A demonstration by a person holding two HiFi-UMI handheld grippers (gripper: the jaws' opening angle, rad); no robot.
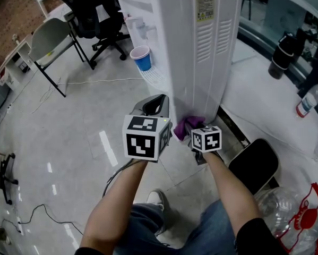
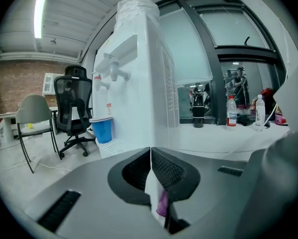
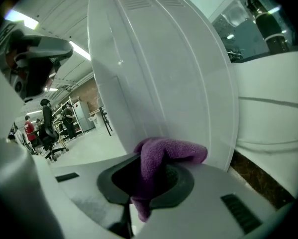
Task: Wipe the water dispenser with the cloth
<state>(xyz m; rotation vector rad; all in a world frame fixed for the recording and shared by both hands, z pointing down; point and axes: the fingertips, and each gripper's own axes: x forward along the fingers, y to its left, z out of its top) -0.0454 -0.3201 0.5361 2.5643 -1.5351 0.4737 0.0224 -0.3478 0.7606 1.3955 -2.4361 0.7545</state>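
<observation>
Presently, the purple fleecy cloth [image 3: 171, 151] is held low against the tall white plastic water dispenser [image 1: 201, 47], at the corner near its base. The right gripper [image 3: 152, 176] is clamped on the cloth, with one fold bunched over the jaws and a tail hanging beneath them. The left gripper [image 2: 150, 156] is held just beside that same corner. Its jaws are closed tip to tip and nothing is caught between them.

The cloth is judged light, soft and limp. A hold on a gathered bunch, as here, leaves a padded fold free to be pressed flat on the panel. The smooth panel is judged stiff enough to take that pressure.

Contact between the fold and the dispenser wall is shown only in the right gripper view. The slotted vents and the label high on the dispenser are seen only in the head view. The two taps above the blue plastic cup [image 2: 102, 129] at the dispenser's front are seen clearly only in the left gripper view.
</observation>
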